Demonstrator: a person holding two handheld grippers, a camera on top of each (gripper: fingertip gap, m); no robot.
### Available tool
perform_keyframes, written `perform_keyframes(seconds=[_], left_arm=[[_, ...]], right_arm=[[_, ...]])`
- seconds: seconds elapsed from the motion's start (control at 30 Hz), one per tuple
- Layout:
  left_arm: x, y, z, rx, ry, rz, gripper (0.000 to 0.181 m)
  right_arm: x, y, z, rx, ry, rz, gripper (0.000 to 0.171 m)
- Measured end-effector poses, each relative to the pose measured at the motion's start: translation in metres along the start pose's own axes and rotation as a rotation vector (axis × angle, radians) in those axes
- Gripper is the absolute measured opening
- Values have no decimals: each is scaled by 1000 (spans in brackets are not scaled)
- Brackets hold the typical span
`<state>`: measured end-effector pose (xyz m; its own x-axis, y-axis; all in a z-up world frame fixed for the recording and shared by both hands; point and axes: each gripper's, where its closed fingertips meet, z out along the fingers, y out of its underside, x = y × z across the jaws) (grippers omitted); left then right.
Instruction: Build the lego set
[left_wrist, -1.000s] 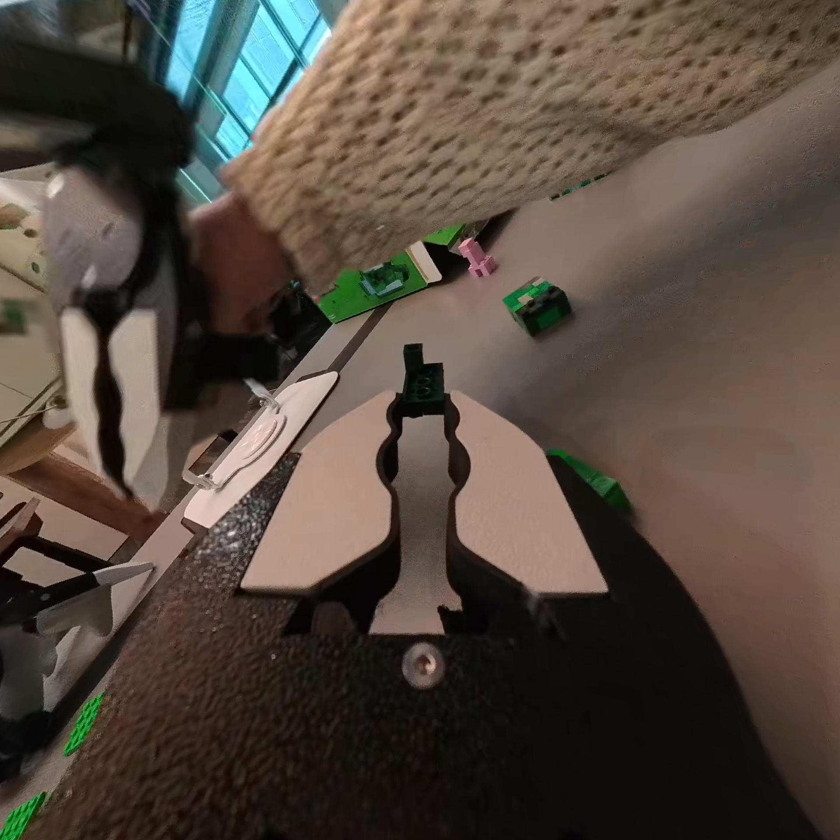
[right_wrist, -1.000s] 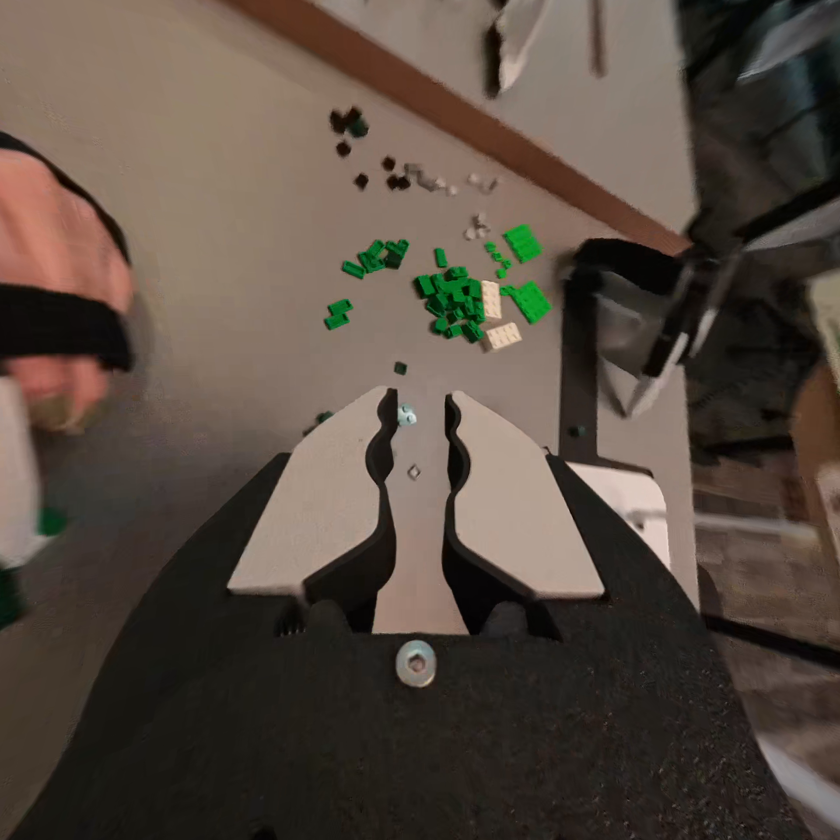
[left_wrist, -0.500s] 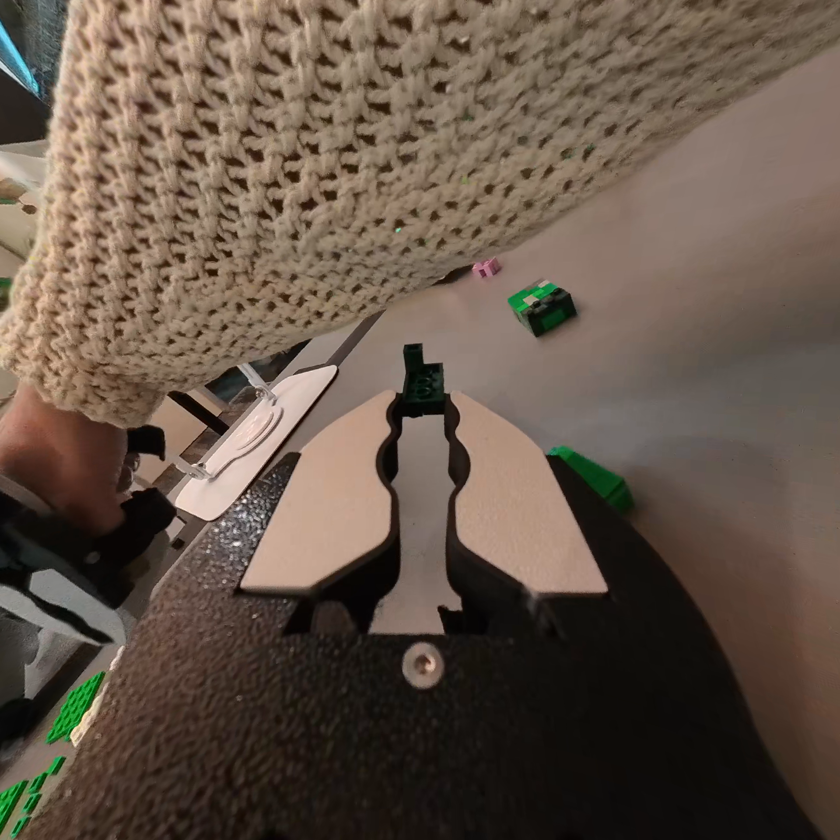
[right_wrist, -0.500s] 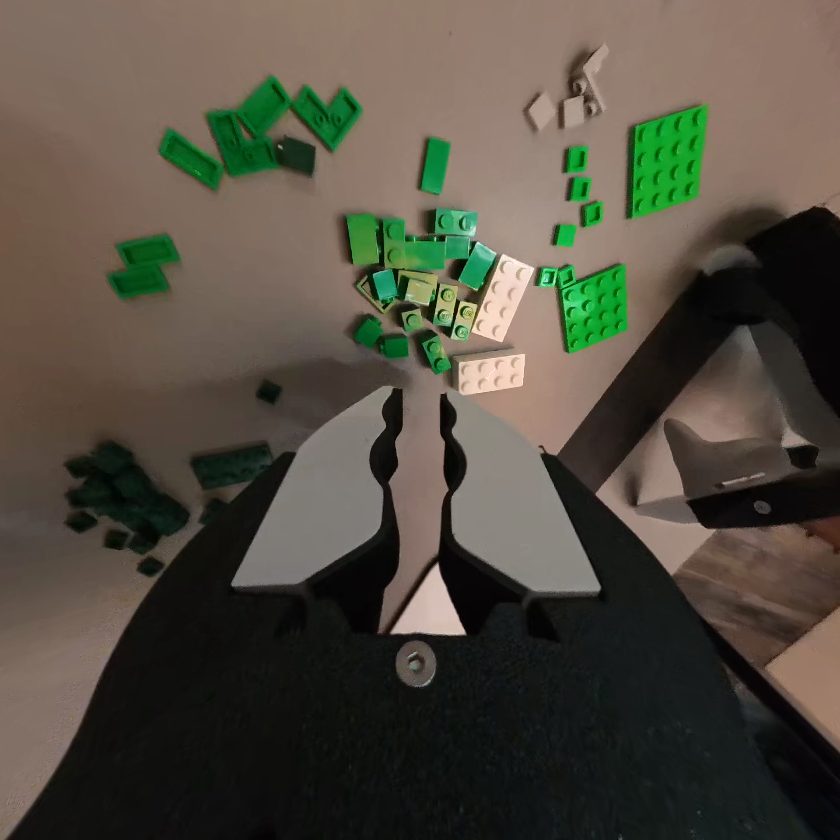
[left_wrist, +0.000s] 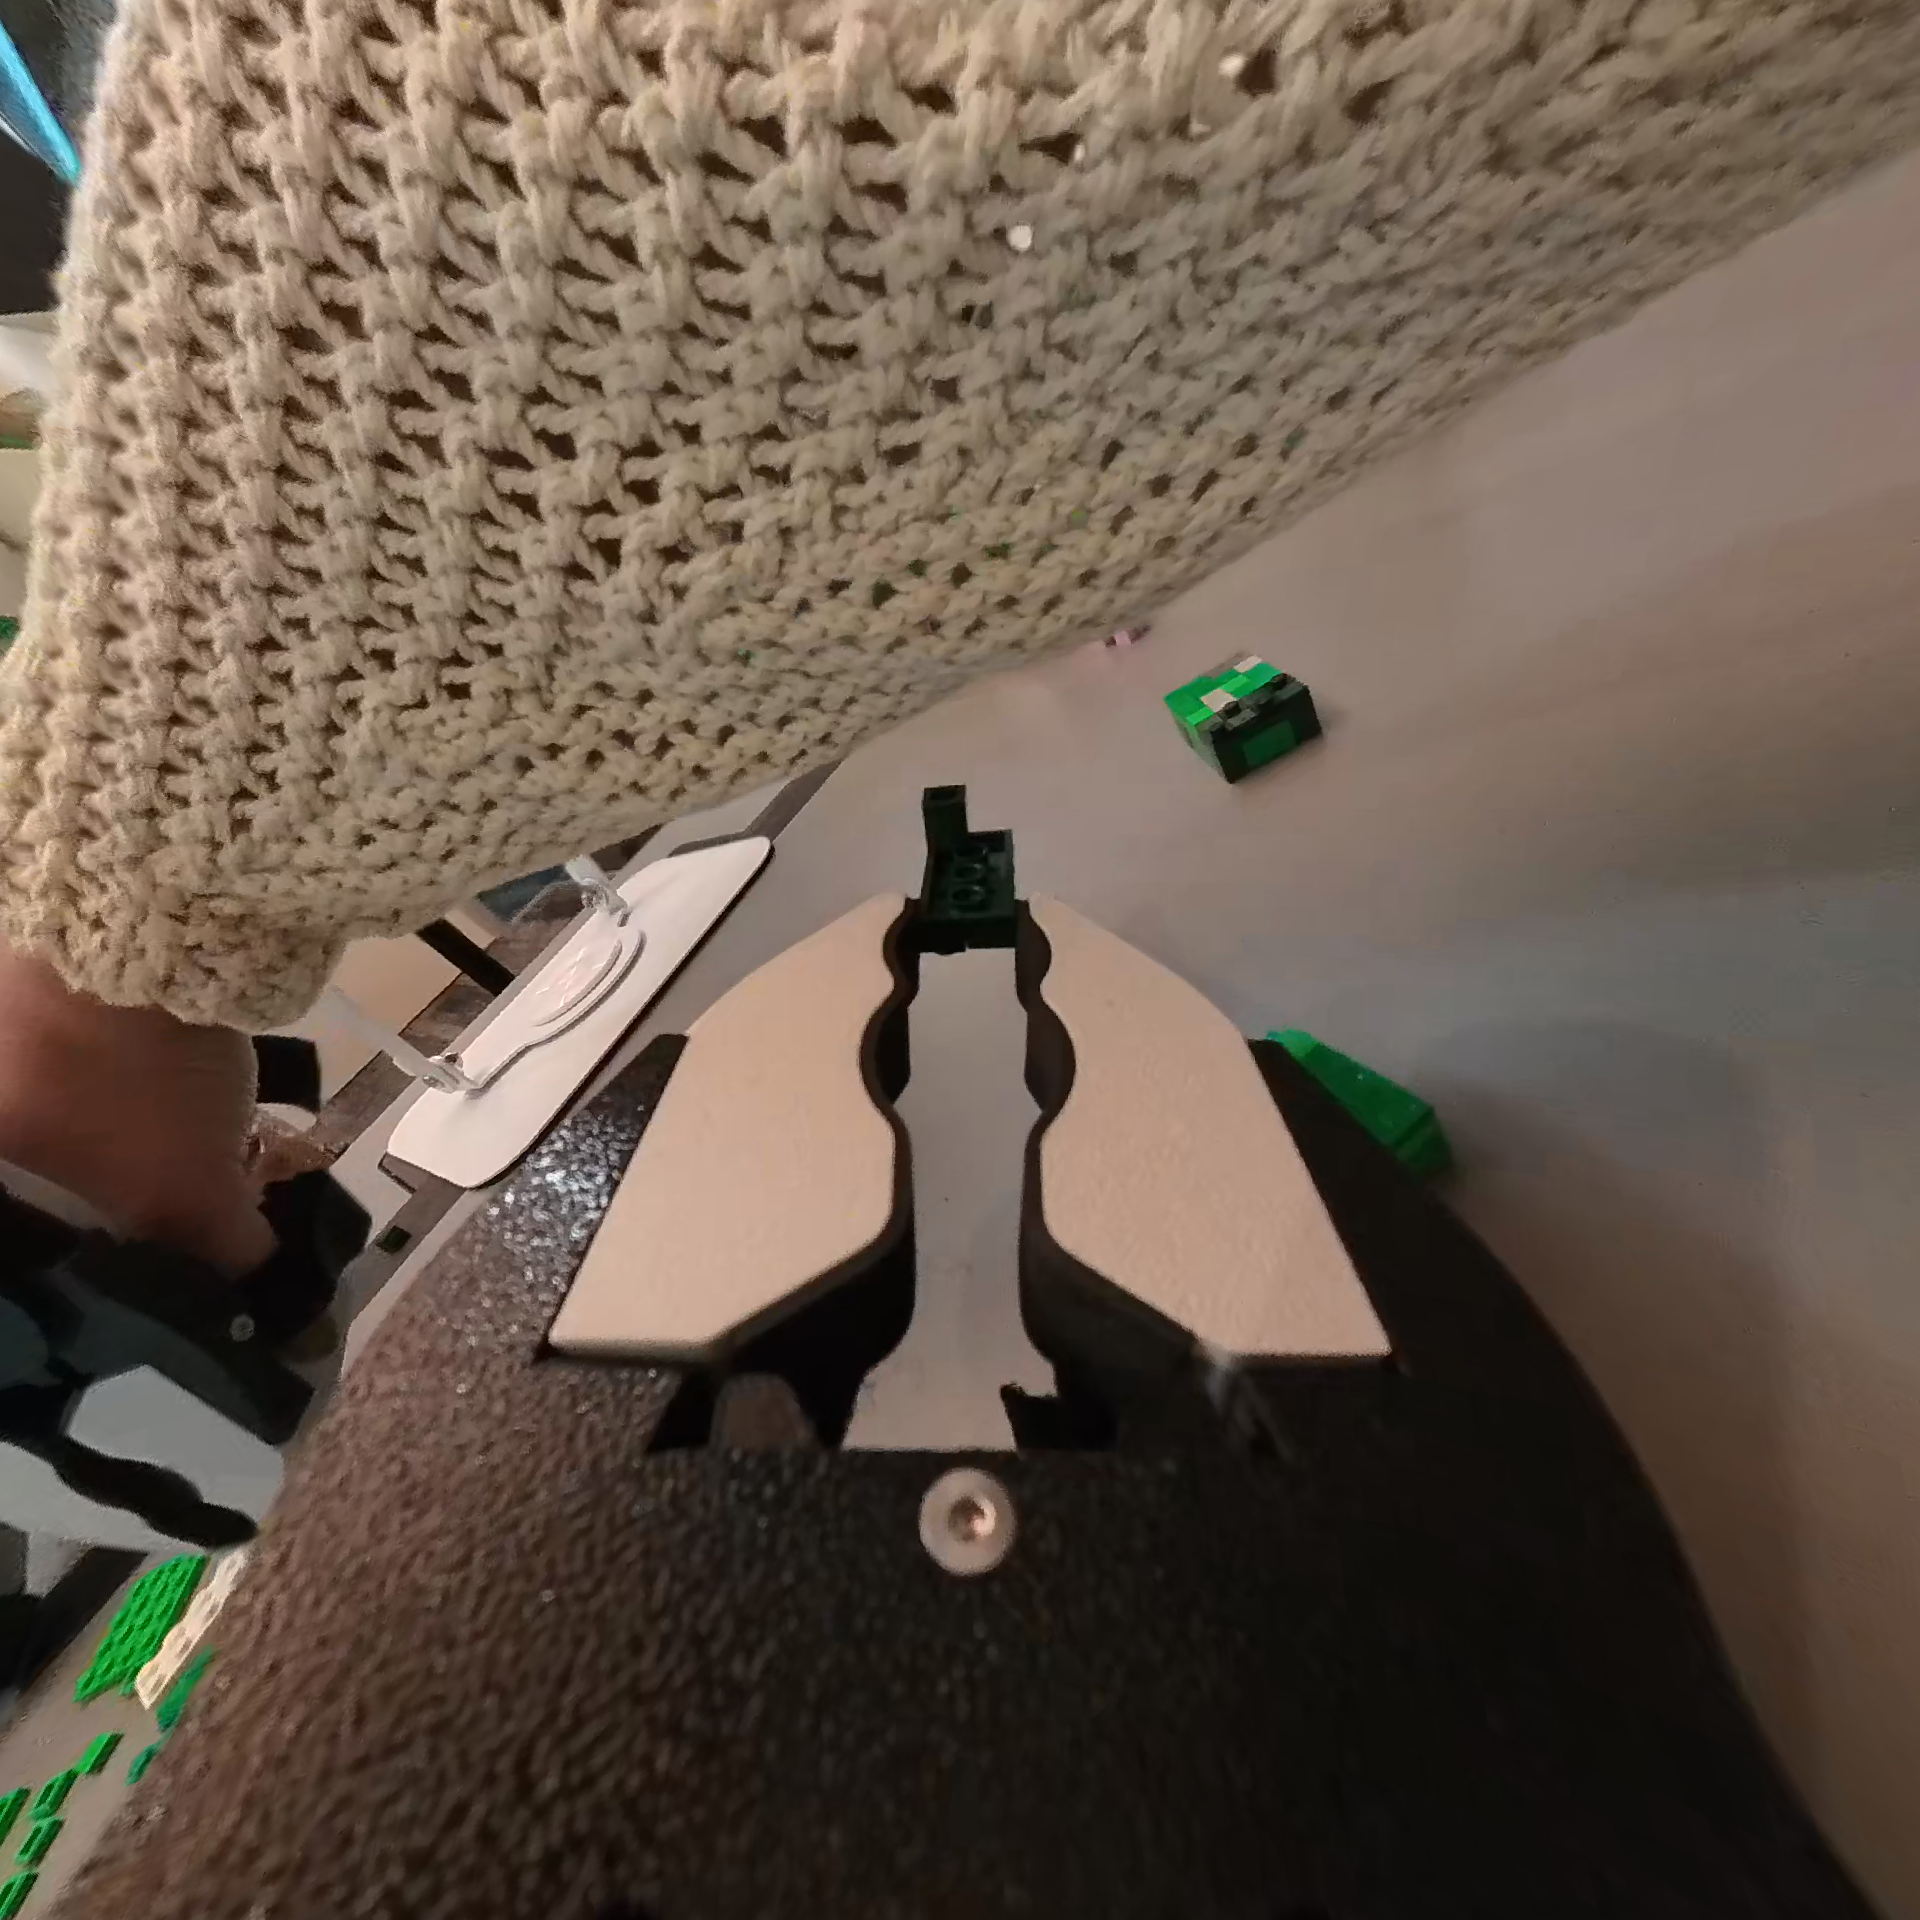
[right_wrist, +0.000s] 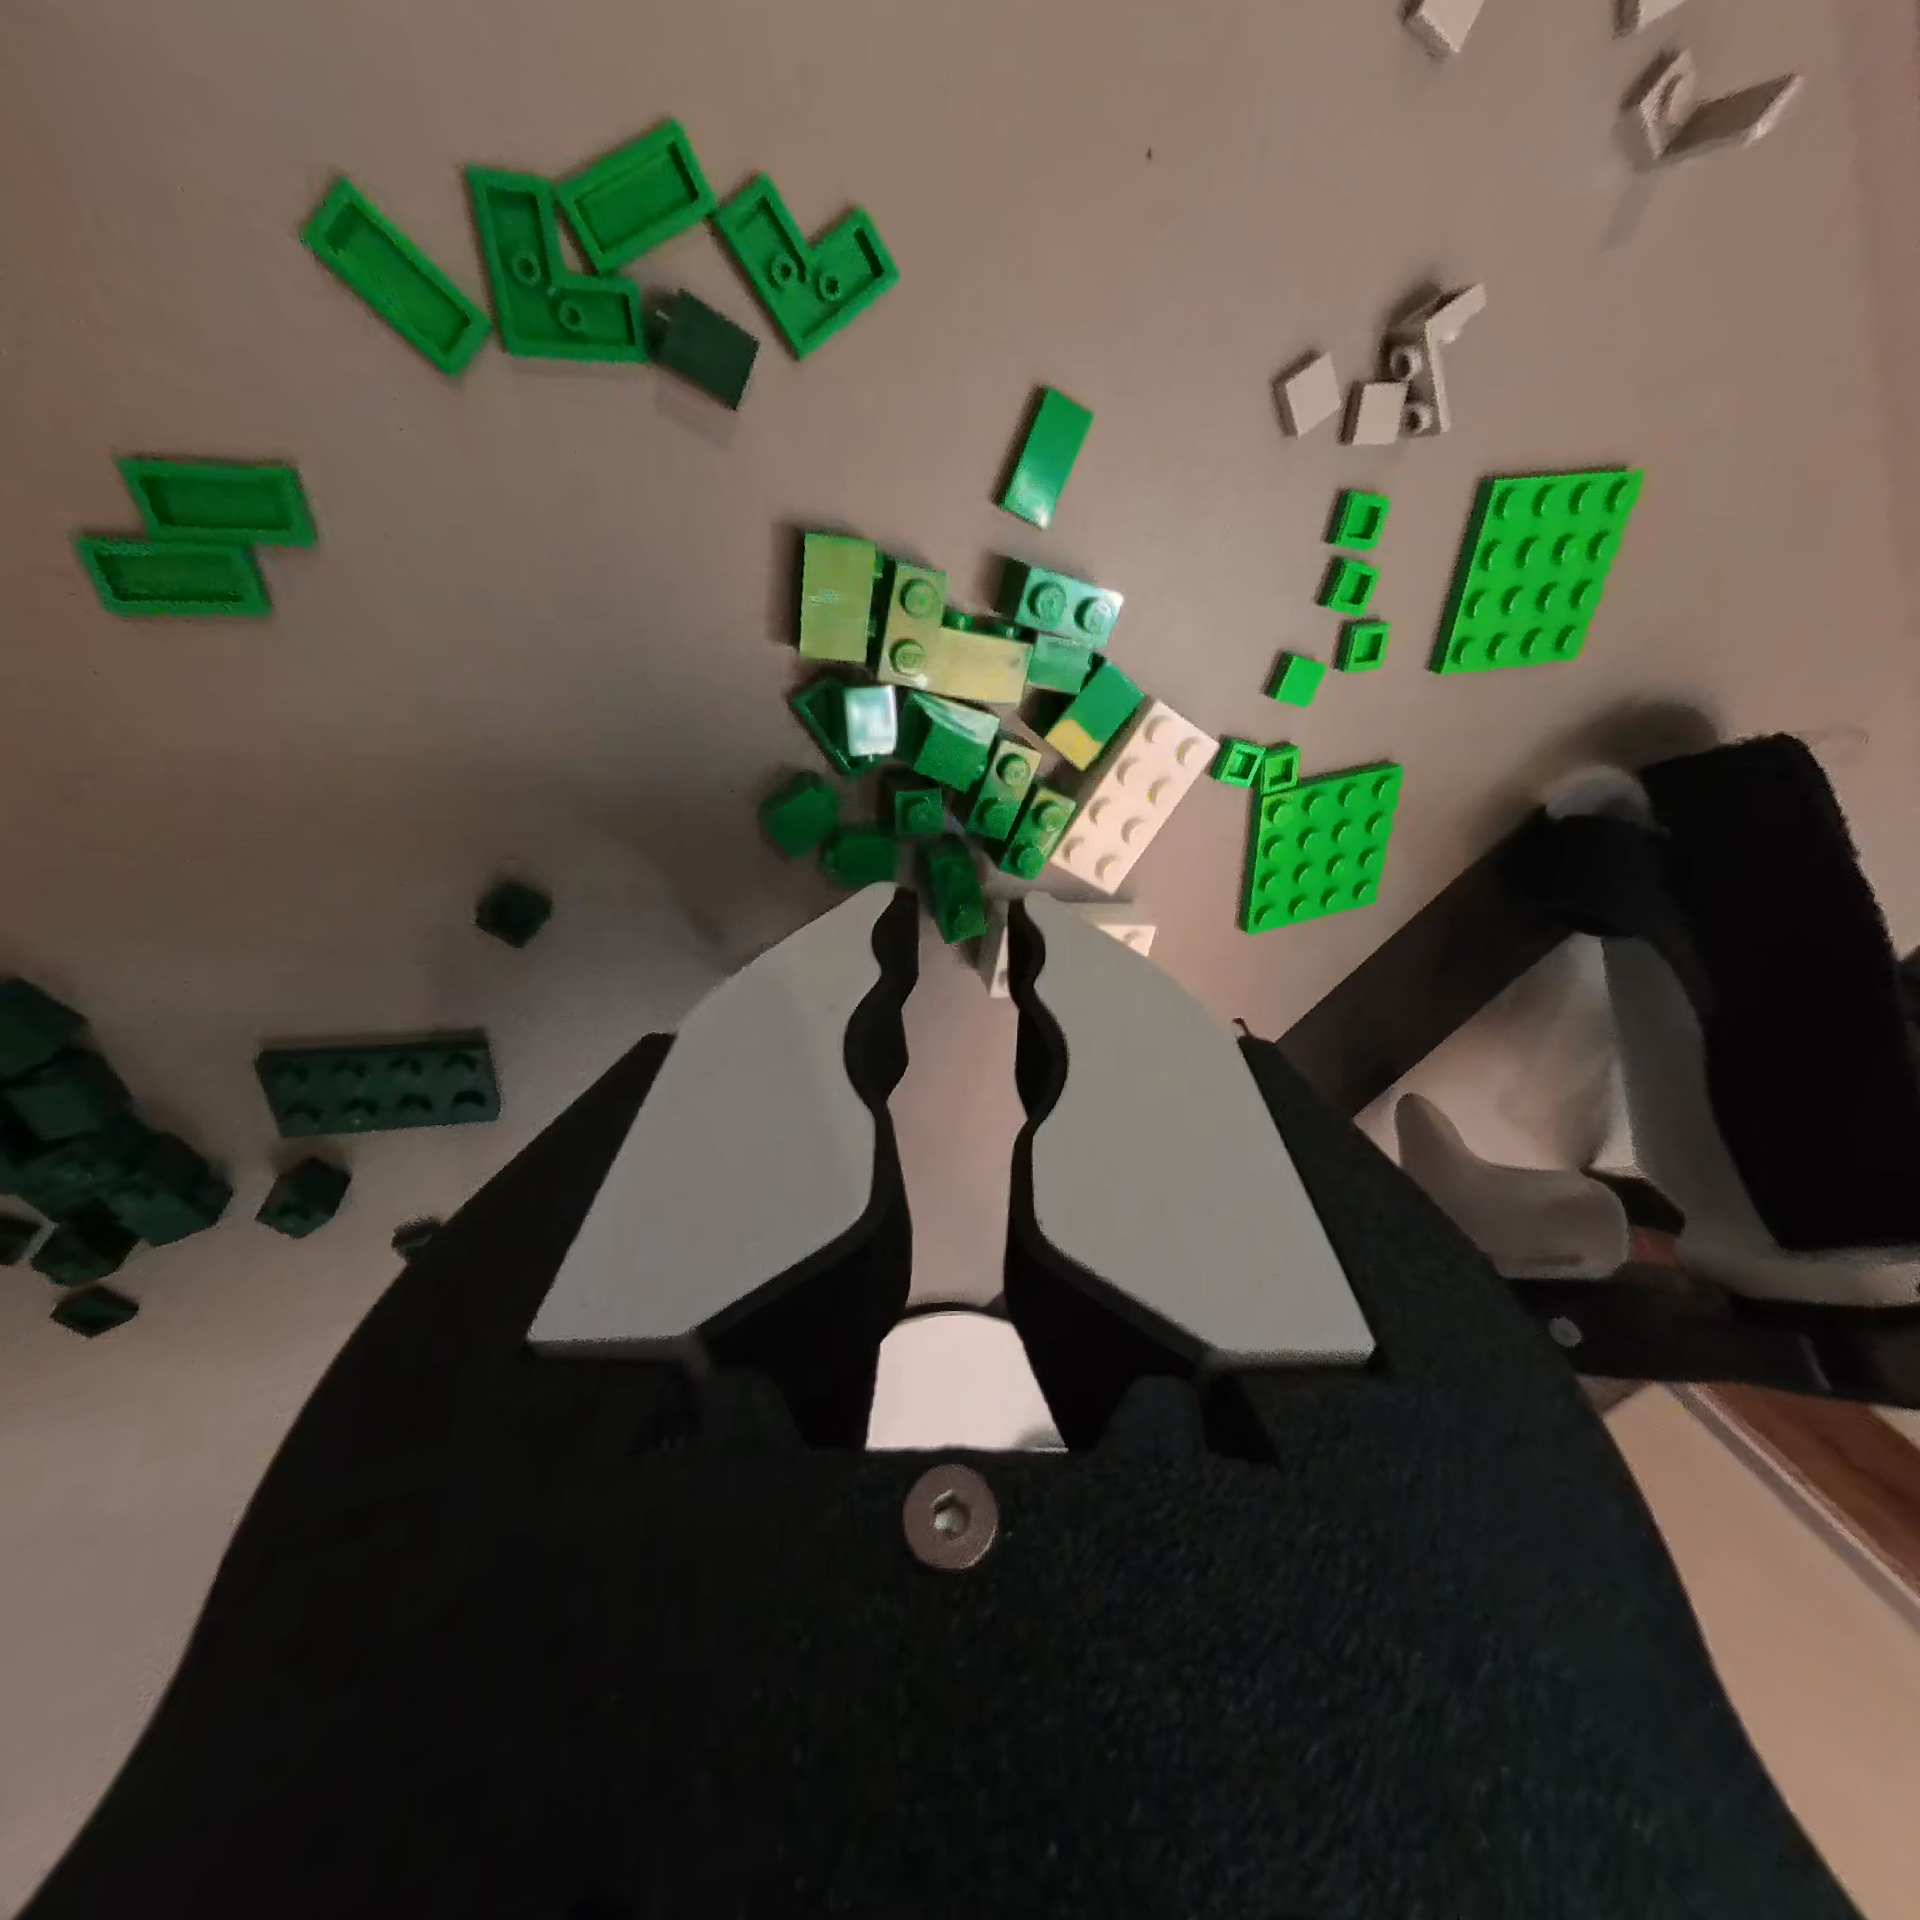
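The build looks early: the left claw (left_wrist: 968, 914) grips a small dark green assembly (left_wrist: 966, 878) above the worktop (left_wrist: 1558, 935), with 1 finished green block (left_wrist: 1244, 717) beyond. The right claw (right_wrist: 961, 914) is slightly parted and empty over the loose green brick pile (right_wrist: 956, 717); a knitted sleeve (left_wrist: 727, 416) blocks the left view.

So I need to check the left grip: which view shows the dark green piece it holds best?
The left wrist view: the dark green piece sits pinched at the tips of the left gripper, studs visible. The right wrist view does not show that piece, only loose bricks on the table.
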<state>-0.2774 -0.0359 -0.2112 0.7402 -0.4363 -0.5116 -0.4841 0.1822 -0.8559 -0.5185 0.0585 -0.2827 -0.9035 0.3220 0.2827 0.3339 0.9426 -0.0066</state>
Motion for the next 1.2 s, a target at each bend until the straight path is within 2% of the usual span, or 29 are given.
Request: perform_keyframes(seconds=[0.13, 0.23, 0.43, 0.53, 0.63, 0.7, 0.83, 0.93, 1.03, 1.2], left_arm=[[-2, -1, -1, 7, -4, -11, 18], [-2, 0, -1, 6, -6, -11, 18], [0, 1, 0, -4, -1, 3, 18], [1, 0, 0, -6, 3, 5, 18], [3, 2, 1, -14, 9, 17, 18], [3, 3, 1, -20, 9, 21, 18], [5, 4, 2, -30, 17, 37, 18], [9, 4, 3, -32, 31, 57, 18], [12, 2, 2, -25, 43, 60, 18], [14, 1, 1, -24, 46, 63, 18]], right_arm=[[-1, 0, 3, -66, -7, -29, 9], [-6, -5, -14, -3, 20, 26, 9], [-51, -14, -102, 376, 227, 250, 9], [-100, -18, -154, 667, 285, 454, 8], [-159, -6, -184, 797, 333, 607, 8], [-208, 8, -183, 739, 299, 677, 8], [-314, 31, -144, 389, 75, 773, 8], [-365, 37, -125, 193, -24, 747, 8], [-378, 33, -118, 181, -30, 764, 8], [-383, 37, -117, 300, 32, 856, 26]])
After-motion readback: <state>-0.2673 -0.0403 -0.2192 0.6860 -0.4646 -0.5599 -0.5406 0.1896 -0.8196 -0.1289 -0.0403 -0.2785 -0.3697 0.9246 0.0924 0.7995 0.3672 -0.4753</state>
